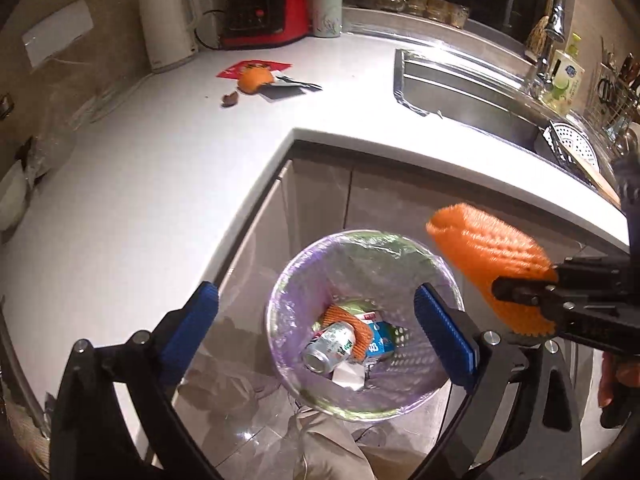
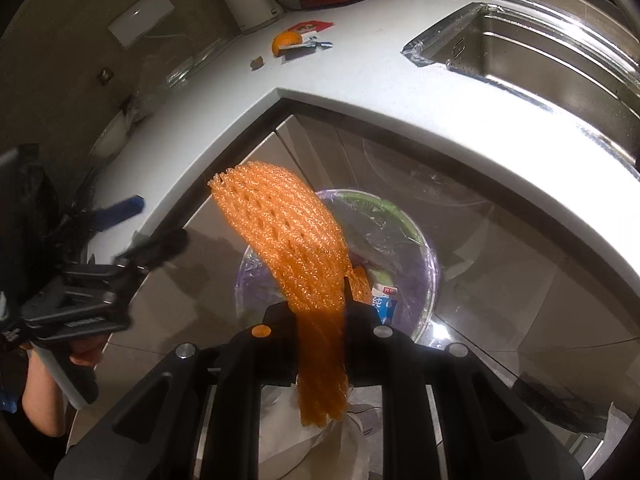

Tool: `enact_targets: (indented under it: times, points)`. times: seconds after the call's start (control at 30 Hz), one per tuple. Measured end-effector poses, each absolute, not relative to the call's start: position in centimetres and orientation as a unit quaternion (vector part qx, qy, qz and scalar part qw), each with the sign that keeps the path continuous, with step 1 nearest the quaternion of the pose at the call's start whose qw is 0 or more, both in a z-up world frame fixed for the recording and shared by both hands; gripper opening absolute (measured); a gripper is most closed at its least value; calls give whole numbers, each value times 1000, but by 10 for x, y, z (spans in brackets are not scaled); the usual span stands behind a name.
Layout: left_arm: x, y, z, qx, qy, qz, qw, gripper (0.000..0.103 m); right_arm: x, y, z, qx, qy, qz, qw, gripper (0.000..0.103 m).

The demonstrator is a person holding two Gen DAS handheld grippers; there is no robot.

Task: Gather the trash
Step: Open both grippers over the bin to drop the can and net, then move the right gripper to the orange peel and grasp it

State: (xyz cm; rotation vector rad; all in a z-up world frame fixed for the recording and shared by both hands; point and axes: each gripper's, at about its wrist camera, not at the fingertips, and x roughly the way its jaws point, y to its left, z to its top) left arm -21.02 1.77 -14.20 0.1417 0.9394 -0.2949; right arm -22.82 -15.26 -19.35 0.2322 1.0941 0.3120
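A plastic-lined trash bin [image 1: 276, 300] stands on the floor in the counter's inner corner. In it lie a drink can [image 1: 330, 346], an orange foam net [image 1: 352, 322] and a blue carton [image 1: 380, 342]. My left gripper [image 1: 316, 296] hangs open above the bin with nothing between its blue pads [image 1: 444, 332]. My right gripper [image 2: 320, 312] is shut on a second orange foam net [image 2: 288, 236], held over the bin [image 2: 432, 276]; the left wrist view has that net [image 1: 488, 256] at the bin's right. On the counter lie an orange peel [image 1: 256, 79], a red wrapper [image 1: 240, 67] and a brown scrap [image 1: 230, 99].
A white kettle [image 1: 168, 24], a red appliance [image 1: 264, 12] and a mug [image 1: 327, 14] line the back wall. The steel sink [image 1: 472, 96] with its faucet [image 1: 554, 28] sits at the right. Cabinet doors [image 1: 320, 208] stand behind the bin.
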Motion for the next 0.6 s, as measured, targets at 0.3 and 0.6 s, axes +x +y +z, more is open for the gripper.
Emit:
enact_targets:
  times: [0.3,0.6]
  points:
    - [-196,68,-114,39,444,-96,890,95,-200,-109,-253,72,566,154,807,54]
    - [-162,82,-105,27,437,-79,895,95,-183,-104,-224,40,548,148,822,82]
